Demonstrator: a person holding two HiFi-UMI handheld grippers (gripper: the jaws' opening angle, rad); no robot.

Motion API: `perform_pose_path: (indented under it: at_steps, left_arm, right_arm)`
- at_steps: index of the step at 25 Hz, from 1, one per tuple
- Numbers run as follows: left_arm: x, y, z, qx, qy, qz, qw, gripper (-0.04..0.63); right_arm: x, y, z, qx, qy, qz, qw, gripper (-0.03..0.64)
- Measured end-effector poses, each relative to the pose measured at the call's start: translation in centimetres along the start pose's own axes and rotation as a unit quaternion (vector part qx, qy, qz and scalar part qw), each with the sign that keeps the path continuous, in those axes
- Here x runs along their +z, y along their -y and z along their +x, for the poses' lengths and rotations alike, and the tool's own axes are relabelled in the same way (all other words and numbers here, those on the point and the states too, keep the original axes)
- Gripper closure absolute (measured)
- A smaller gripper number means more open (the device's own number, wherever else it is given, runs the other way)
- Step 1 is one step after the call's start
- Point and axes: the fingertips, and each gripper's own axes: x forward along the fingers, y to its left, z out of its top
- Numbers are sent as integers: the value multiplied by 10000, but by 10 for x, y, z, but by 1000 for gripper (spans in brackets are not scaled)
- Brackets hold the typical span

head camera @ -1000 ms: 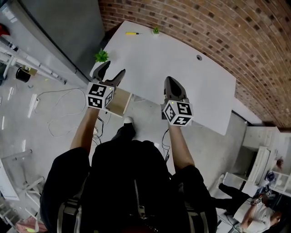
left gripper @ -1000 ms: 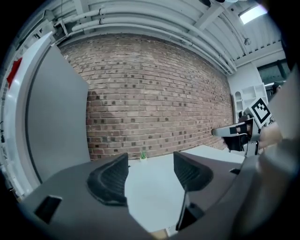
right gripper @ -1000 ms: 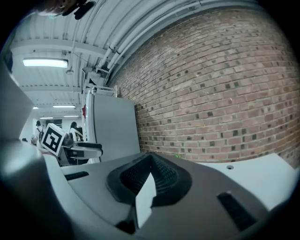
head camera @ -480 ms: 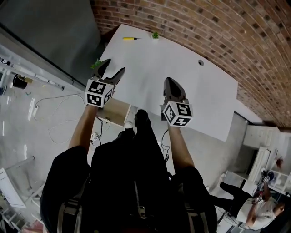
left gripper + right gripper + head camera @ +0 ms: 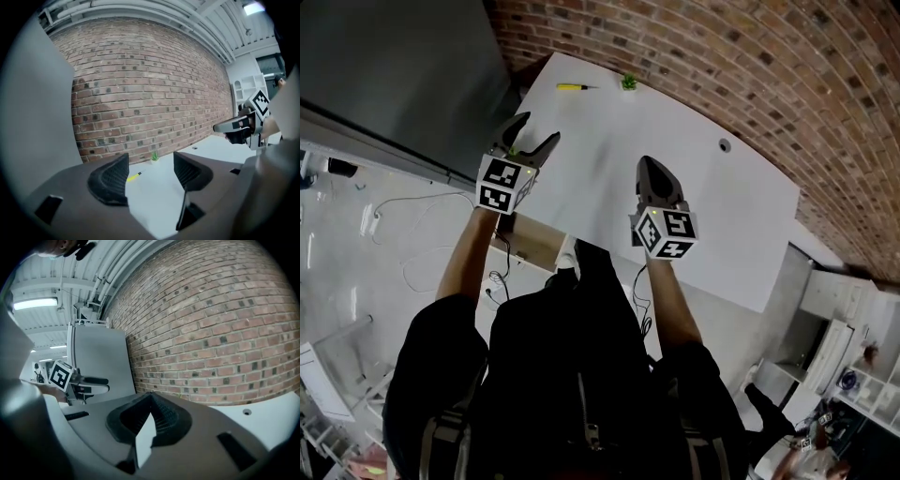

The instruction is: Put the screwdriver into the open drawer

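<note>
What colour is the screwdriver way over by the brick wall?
Yellow. The screwdriver shows best in the head view.

The right claw fills the lower half of the frame. Its two ribbed black jaws meet at the tips with nothing between them. Below the tips, toward 6 o'clock, a narrow wedge of white desk shows through the gap. At 9 o'clock the left claw hangs in the air, its marker cube nearest the edge and its dark jaws pointing toward 3 o'clock. A brick wall spans 12 to 3 o'clock. A grey panel stands beside it, left of centre. At 4 o'clock the desk top has a small round hole. A lit strip light glows at 10 o'clock, and ceiling pipes run at 11.
</note>
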Motion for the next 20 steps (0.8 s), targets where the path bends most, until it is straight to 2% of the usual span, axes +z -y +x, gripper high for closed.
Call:
perform_pose_path:
  at_steps: [5, 8, 13, 15, 20]
  left_arm:
    - [-6, -13, 44, -252, -343, 524, 9977, 276]
    - [-16, -18, 77, -481, -672, 926, 9923, 278]
    - [-51, -33, 129, -759, -1330, 1246, 9803, 276]
    - [-65, -36, 149, -848, -1636, 1361, 9734, 276]
    - [-111, -44, 196, -1029, -2609, 1703, 9447, 276]
  right_arm:
    - [-11, 18, 19, 19, -216, 100, 9997, 611]
    - [-18, 32, 30, -7, -321, 178, 9993, 611]
    - [-34, 55, 44, -84, -490, 359, 9981, 611]
    - [-41, 64, 48, -116, -556, 431, 9975, 611]
    - [-54, 86, 60, -163, -694, 594, 9957, 611]
